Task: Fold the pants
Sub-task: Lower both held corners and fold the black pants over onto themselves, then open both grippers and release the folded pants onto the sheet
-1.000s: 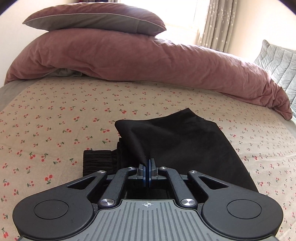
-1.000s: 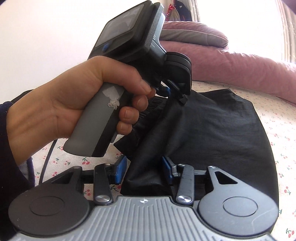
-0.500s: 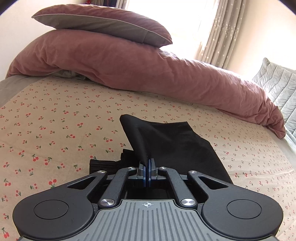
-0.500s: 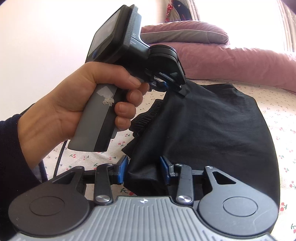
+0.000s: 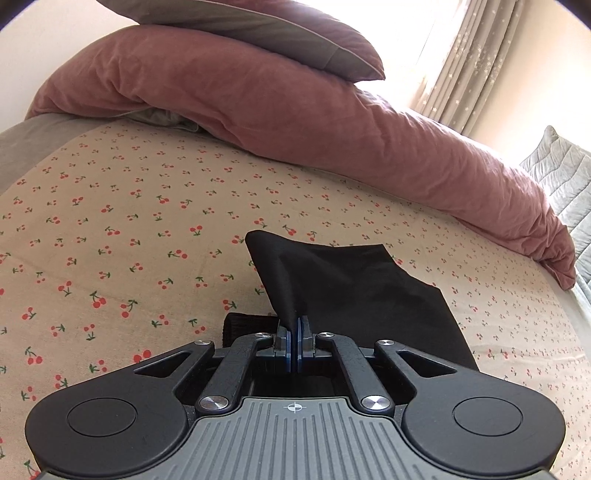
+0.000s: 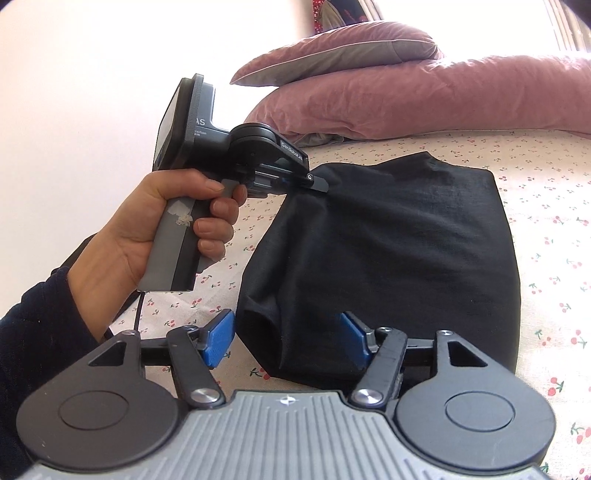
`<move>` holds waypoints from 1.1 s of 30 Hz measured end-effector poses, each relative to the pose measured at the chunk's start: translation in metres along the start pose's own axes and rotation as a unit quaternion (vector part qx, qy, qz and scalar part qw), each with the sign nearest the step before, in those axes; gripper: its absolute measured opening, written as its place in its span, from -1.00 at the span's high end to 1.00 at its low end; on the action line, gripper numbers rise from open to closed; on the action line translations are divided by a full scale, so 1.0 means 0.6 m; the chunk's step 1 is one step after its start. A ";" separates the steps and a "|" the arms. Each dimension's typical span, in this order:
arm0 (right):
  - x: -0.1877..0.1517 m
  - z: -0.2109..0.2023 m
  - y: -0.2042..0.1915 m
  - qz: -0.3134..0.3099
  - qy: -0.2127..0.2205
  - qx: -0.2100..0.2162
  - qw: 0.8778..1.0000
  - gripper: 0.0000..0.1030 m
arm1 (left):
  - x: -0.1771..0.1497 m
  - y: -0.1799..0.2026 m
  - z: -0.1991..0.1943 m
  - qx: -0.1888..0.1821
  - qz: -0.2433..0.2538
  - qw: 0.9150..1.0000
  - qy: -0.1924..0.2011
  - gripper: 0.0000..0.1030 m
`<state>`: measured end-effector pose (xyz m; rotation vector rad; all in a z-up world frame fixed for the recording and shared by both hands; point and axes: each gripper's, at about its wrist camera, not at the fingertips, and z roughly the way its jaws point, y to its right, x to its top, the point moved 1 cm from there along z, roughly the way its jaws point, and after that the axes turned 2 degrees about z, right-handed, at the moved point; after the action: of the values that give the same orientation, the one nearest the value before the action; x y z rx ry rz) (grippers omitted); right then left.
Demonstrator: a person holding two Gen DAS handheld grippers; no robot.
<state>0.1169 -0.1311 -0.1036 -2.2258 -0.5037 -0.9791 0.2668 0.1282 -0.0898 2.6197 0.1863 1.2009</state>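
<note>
Black pants (image 5: 362, 291) lie folded on the cherry-print bedsheet (image 5: 110, 240). My left gripper (image 5: 294, 334) is shut on a corner of the fabric, which rises in a taut ridge from the bed to its blue pads. In the right wrist view a hand (image 6: 147, 229) holds that left gripper (image 6: 316, 181), pinching the far left corner of the pants (image 6: 388, 240). My right gripper (image 6: 286, 328) sits at the near left corner. Its jaws are opening, the blue pads stand wide apart, and the thick folded edge lies loose between them.
A long pink duvet (image 5: 295, 122) is rolled across the far side of the bed with a pink-grey pillow (image 5: 258, 33) on top. A grey quilted cushion (image 5: 565, 177) stands at the far right beside a curtain (image 5: 476, 62). A dark sleeve (image 6: 33, 332) fills the right view's lower left.
The right gripper's pads have spread apart and let go of the folded edge they were squeezing. The left gripper, still pinching its corner, has moved farther from the right gripper.
</note>
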 end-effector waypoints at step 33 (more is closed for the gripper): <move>0.036 0.012 0.118 0.069 -0.004 -0.105 0.992 -0.26 | -0.048 0.071 -0.074 -0.070 -0.007 0.997 -0.039 0.54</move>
<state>0.1747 -0.1752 -0.1197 -2.4155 -0.2556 -0.9898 0.2146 0.0888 -0.0708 2.5335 0.1018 1.0638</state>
